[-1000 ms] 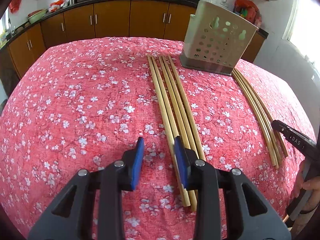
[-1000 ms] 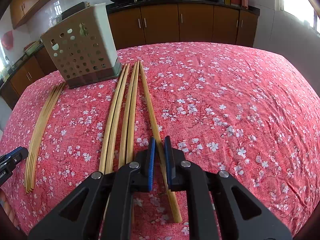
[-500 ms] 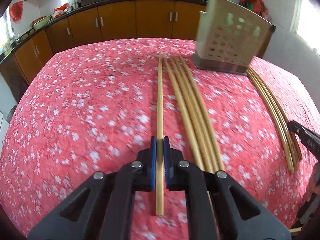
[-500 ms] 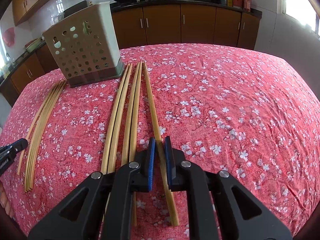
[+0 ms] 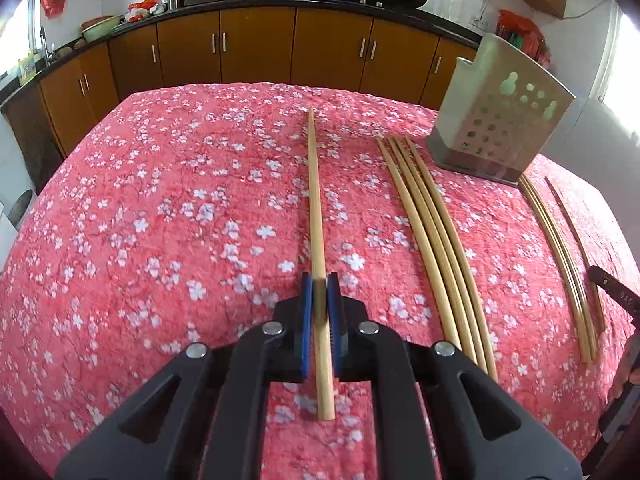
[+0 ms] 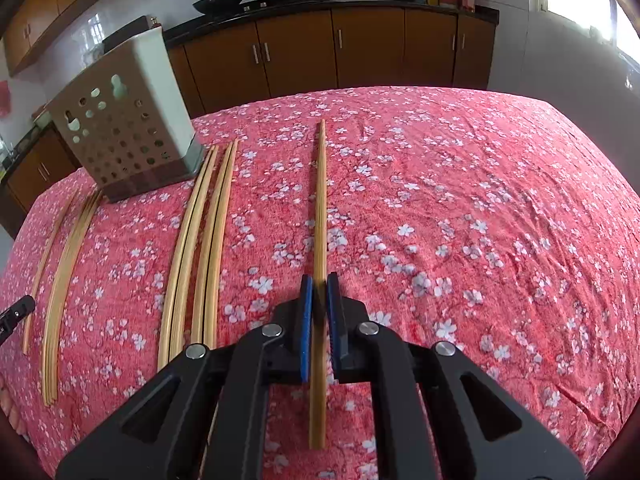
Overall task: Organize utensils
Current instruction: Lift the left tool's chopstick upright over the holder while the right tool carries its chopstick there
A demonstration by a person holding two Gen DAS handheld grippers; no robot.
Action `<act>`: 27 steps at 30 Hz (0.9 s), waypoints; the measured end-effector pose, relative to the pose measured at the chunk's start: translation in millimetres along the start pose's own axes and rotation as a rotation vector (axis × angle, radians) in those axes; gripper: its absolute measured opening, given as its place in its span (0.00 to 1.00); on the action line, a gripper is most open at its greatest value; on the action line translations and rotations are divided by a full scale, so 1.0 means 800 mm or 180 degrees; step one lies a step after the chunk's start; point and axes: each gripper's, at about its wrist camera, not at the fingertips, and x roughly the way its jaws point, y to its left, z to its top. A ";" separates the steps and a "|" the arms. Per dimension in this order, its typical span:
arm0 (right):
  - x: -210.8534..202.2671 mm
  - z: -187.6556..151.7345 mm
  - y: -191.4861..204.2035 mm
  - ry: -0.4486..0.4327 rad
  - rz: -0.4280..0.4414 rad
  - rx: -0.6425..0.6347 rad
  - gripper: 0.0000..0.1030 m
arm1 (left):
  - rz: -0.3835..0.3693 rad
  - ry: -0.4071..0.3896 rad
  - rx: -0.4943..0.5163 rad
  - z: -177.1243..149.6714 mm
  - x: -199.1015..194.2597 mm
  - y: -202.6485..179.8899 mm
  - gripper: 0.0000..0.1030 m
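My left gripper (image 5: 319, 294) is shut on a long bamboo chopstick (image 5: 315, 200) that points away over the red floral cloth. Several more chopsticks (image 5: 428, 236) lie to its right, and a thinner group (image 5: 556, 248) lies further right. My right gripper (image 6: 319, 294) is shut on another chopstick (image 6: 321, 200), lifted away from the row of chopsticks (image 6: 200, 232) on its left. The perforated beige utensil holder (image 5: 500, 128) stands at the far side, also in the right wrist view (image 6: 124, 132).
The table under the red floral cloth (image 5: 160, 208) falls away at its edges. Brown kitchen cabinets (image 5: 260, 48) and a counter with pans stand behind. The right gripper's tip (image 5: 616, 292) shows at the left view's right edge; the left gripper's tip (image 6: 16, 310) at the right view's left edge.
My left gripper closed on a chopstick and drew it left, away from its group. My right gripper, shut on its chopstick, lifted it clear of the row to the right.
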 end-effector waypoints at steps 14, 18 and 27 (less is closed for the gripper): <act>-0.048 -0.005 -0.010 -0.0292 0.0073 -0.0021 0.08 | -0.0068 -0.0135 0.0031 -0.005 -0.036 0.010 0.08; -0.081 0.008 -0.018 -0.0555 0.0115 0.0027 0.08 | -0.0077 -0.0461 -0.0005 0.016 -0.077 0.014 0.08; -0.132 0.036 -0.025 -0.0990 0.0219 0.0126 0.08 | -0.0089 -0.1112 -0.0178 0.067 -0.149 0.018 0.08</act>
